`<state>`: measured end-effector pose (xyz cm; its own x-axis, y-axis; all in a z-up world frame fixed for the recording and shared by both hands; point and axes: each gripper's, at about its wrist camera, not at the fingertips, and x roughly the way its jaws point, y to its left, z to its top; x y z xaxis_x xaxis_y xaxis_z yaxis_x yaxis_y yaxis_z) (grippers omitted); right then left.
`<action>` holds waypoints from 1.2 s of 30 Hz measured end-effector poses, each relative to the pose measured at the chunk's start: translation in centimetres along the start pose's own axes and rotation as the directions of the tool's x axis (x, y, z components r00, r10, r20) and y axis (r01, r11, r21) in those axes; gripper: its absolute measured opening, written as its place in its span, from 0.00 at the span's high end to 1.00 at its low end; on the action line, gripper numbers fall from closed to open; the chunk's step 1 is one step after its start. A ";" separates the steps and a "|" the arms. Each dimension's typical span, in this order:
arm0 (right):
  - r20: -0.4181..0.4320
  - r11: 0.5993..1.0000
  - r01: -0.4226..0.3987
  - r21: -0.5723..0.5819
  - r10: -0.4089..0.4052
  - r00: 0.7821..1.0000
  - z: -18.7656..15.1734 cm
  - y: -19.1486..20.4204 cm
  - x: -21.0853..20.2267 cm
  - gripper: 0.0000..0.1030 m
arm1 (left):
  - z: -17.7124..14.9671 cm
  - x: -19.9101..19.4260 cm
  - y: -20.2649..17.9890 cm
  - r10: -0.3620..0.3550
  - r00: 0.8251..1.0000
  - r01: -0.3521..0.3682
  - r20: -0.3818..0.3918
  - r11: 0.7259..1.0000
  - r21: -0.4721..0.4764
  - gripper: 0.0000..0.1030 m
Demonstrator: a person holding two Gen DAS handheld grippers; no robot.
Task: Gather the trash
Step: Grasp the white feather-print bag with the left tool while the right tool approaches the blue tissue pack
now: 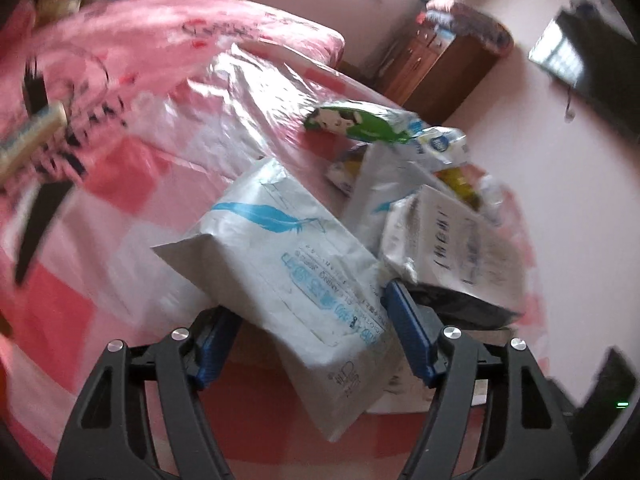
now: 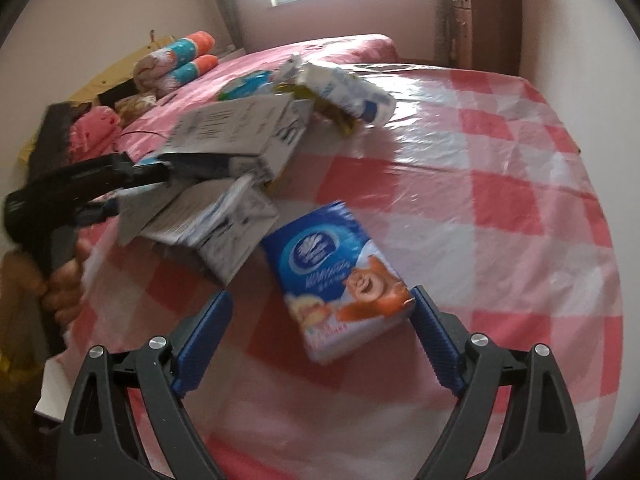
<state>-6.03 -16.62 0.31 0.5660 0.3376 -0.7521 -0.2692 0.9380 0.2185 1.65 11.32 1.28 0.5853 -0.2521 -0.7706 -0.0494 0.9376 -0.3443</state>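
A bed fills the room, spread with a glossy pink-and-white checked plastic sheet (image 2: 460, 168). Against the far wall stands a brown wooden cabinet (image 1: 436, 68) with bundled cloth on top. Near the middle of the sheet lies a loose heap of trash: a large white plastic mailer bag printed with a blue feather (image 1: 280, 248), a crumpled white mailer with a black-printed shipping label (image 1: 452, 236) just beside it, and behind them a green-and-white snack wrapper (image 1: 356, 122) and a white-and-blue tissue wrapper (image 2: 352, 92).

The left gripper (image 1: 310, 304) has its blue-padded jaws spread wide on either side of the feather bag's near end; whether the pads touch it I cannot tell. In the right wrist view it reaches in from the left, level with the pile.

A little apart from the heap, a blue tissue pack with a cartoon bear (image 2: 340, 280) lies flat on the sheet. The right gripper (image 2: 320, 312) hangs over it, jaws wide, one tip just beside the pack's corner.
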 end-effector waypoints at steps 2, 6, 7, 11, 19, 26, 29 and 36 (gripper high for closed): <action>-0.005 1.000 -0.029 -0.001 0.029 1.000 -0.5 0.5 -0.3 0.14 | 0.2 -0.3 0.3 0.043 0.999 -0.043 0.006 0.999 0.031 0.29; -0.002 0.999 -0.047 -0.014 0.047 0.999 -1.1 1.3 -0.9 0.14 | 0.3 -1.1 1.3 0.077 0.997 -0.077 -0.024 0.997 0.011 0.19; 0.002 0.999 -0.041 -0.017 0.041 0.999 -1.1 1.3 -0.9 0.14 | 0.3 -1.3 1.5 0.076 0.997 -0.076 -0.032 0.997 -0.009 0.19; 0.010 1.000 0.007 -0.026 -0.007 1.000 -0.6 1.1 -0.7 0.14 | 0.6 -1.4 0.5 0.097 0.995 -0.098 -0.034 0.995 -0.019 0.14; 0.035 0.998 0.052 -0.024 -0.051 0.998 0.2 0.8 -0.2 0.14 | 2.4 0.4 -1.0 0.219 0.975 -0.220 -0.027 0.973 -0.067 0.13; 0.033 0.999 0.047 -0.012 -0.047 0.998 0.0 0.4 0.1 0.14 | 3.3 2.5 -0.4 0.309 0.949 -0.311 -0.055 0.950 -0.038 0.13; 0.026 0.999 0.039 -0.002 -0.039 0.999 0.1 0.2 0.5 0.14 | 3.2 2.6 -0.1 0.309 0.950 -0.311 -0.054 0.950 -0.032 0.15; 0.028 0.999 0.043 -0.019 -0.042 0.999 0.3 0.3 1.0 0.14 | 2.5 1.9 -0.6 0.285 0.958 -0.284 -0.032 0.959 0.023 0.47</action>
<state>-5.34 -15.98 -0.15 0.5983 0.2996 -0.7431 -0.2591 0.9500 0.1744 4.79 10.84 1.40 0.5208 0.0175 -0.8535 -0.1945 0.9759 -0.0986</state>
